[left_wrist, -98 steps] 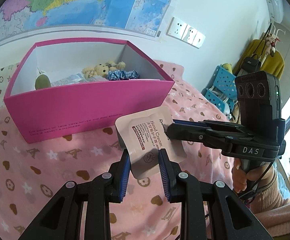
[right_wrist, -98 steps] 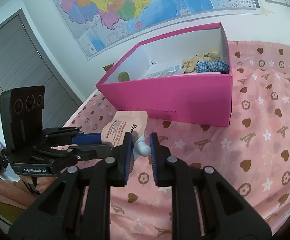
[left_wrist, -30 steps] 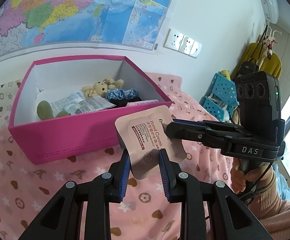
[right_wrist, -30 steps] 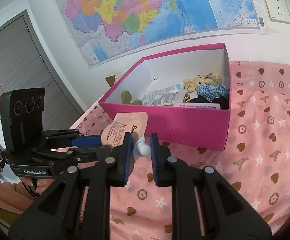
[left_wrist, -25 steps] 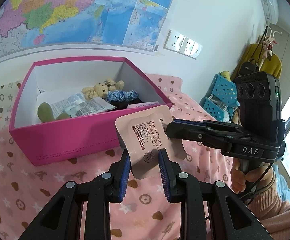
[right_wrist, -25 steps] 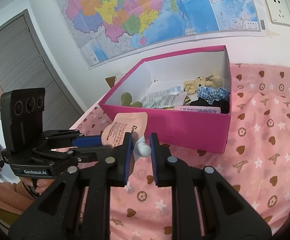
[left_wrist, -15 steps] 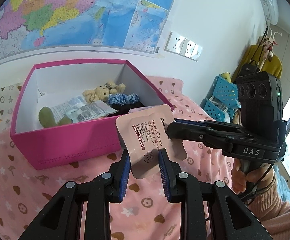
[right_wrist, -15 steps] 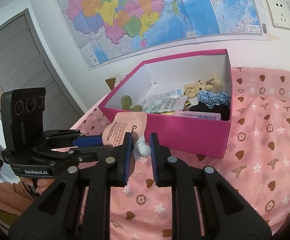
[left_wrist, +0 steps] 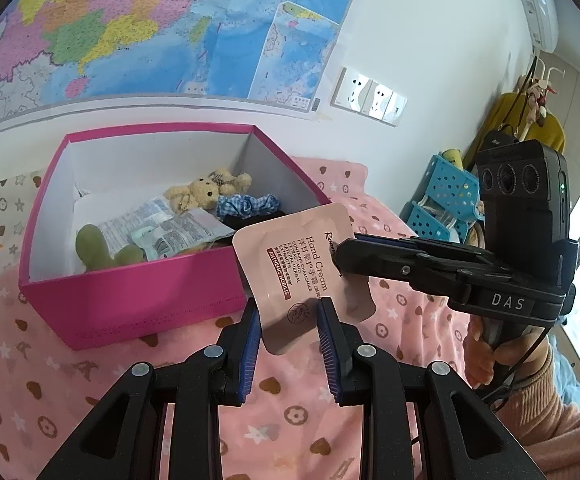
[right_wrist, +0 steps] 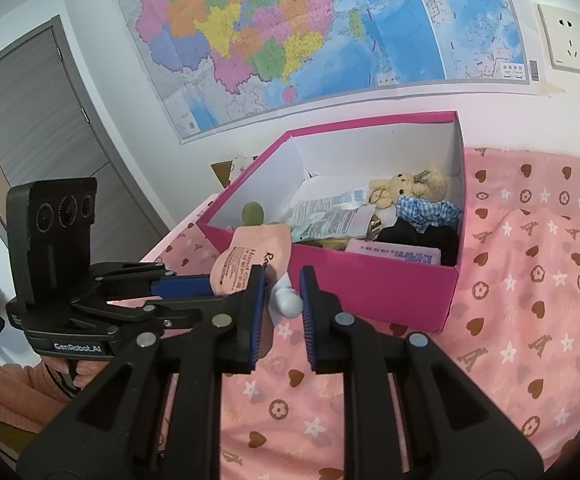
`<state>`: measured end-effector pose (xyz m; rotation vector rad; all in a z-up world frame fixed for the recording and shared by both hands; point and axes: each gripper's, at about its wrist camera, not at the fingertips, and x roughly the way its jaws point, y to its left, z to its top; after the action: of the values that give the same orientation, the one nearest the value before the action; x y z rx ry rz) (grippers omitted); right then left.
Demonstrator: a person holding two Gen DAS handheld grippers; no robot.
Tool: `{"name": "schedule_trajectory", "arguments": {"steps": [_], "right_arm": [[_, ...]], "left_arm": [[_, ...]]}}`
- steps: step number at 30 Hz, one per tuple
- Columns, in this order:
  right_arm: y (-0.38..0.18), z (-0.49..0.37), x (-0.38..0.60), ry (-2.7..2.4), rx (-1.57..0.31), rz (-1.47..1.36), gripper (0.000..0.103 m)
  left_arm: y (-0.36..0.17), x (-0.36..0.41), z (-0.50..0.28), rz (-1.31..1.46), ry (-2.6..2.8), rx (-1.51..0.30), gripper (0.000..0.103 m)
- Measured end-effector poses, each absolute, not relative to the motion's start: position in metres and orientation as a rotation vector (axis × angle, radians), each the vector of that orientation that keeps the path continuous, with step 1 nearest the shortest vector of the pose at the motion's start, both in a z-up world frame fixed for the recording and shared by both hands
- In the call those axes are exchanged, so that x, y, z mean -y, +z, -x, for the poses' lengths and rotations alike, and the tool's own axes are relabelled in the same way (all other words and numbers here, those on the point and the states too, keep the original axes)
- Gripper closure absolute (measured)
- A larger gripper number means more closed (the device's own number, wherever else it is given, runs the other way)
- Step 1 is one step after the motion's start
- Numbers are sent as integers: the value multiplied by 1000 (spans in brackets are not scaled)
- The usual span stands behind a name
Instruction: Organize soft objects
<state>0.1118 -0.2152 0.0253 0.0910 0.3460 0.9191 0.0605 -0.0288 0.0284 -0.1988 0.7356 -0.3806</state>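
Hand cream sachet: flat, glossy peach foil pouch with rounded corners, brown print, a white cap end. It is held in the air just in front of the box, not in it. Left gripper is clamped on the pouch's lower edge, blue ribbed pads on both sides. Right gripper is closed on the white cap end, coming in from the side.

Pink box: rigid cardboard, magenta outside, white inside, no lid, sits on a pink bedspread with a heart, star and flower print.

Count inside the box:
- one fuzzy tan teddy bear
- one blue gingham scrunchie
- one black fabric item
- one olive-green soft toy
- printed clear wrappers, number unclear
- one pink flat packet

Two grippers, one sachet, one box. Wall map behind, three wall sockets.

Versus about three seconds back: both grips unchanged, same hold on the sachet. The box sits lower in both views now, so more of its interior shows and the sachet overlaps the near wall.
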Motion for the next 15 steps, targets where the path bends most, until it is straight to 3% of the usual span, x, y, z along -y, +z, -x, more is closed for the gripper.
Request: {"name": "schedule_trajectory", "arguments": {"steps": [15], "right_arm": [[36,-121,217,922,-326,-84,83]], "left_arm": [[35,29,-74,191,-377,-724,76]]}}
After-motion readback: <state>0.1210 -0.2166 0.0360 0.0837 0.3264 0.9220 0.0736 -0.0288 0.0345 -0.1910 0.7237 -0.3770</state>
